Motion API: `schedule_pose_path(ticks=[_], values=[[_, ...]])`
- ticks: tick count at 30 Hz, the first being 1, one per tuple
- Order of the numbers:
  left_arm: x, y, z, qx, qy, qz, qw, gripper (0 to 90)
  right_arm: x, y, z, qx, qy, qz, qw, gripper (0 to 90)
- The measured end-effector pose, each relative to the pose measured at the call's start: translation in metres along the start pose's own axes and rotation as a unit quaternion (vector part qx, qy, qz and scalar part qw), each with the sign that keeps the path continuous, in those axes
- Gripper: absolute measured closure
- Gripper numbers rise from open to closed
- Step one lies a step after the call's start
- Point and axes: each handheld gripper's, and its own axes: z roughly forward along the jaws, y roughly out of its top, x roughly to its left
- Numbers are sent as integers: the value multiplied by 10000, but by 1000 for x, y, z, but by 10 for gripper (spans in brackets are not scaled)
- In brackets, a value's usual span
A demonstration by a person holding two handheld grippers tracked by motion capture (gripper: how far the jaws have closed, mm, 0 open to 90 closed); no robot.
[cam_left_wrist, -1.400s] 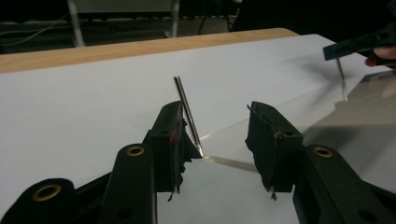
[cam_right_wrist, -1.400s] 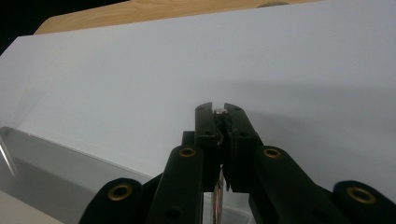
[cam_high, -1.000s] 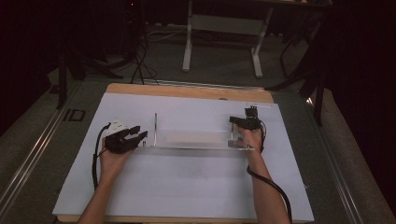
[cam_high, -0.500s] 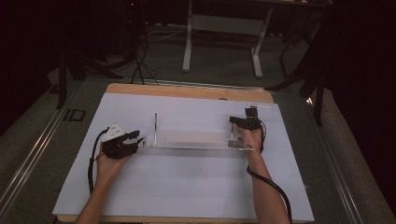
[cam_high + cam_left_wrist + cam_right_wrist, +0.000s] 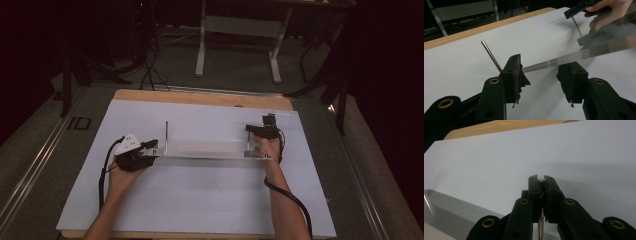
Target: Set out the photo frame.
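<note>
A clear plastic plate (image 5: 210,150) with an upright metal rod at each end is lying flat on the white sheet (image 5: 200,200) that covers the desk (image 5: 200,97), about in the middle between the two hands. The right gripper (image 5: 263,131) is clenched on the right rod (image 5: 541,180); in the right gripper view the rod's top is seen pressed between the closed fingers (image 5: 535,187). The left gripper (image 5: 541,72) is released, with its fingers (image 5: 512,72) standing apart on both sides of the plate's near edge, just beside the left rod (image 5: 491,55), and nothing is grasped by them yet.

The plate is judged to be stiff, light and smooth, so it may slip if it is pinched by its thin edge, and it could be scratched or cracked by a hard squeeze. The rods are thought to be the better place to take hold, low near the plate, where less bending is expected. With only one end lifted, the plate would probably tilt and twist.
</note>
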Motion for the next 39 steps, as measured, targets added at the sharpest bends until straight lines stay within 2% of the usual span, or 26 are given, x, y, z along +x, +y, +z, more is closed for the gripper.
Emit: schedule_pose_path(ticks=[5,8,16,27,33,39], values=[[-1,2,2,-87,19,38,10000,488,-1,1,1,34,3,10,10000,855],[-1,5,5,-27,-2,52,10000,457,-1,2,1,76,8,10,10000,855],[-1,9,10,-118,8,94,9999,457,-1,6,2,222,10,53,9997,855],[5,10,12,-318,-14,-127,9994,469,-3,8,5,299,20,15,9996,840],[6,12,12,-271,-36,-149,9995,470,-5,5,4,278,-28,-116,9995,750],[8,15,13,-270,-28,-183,9995,479,-6,3,-5,92,-8,-345,9994,667]])
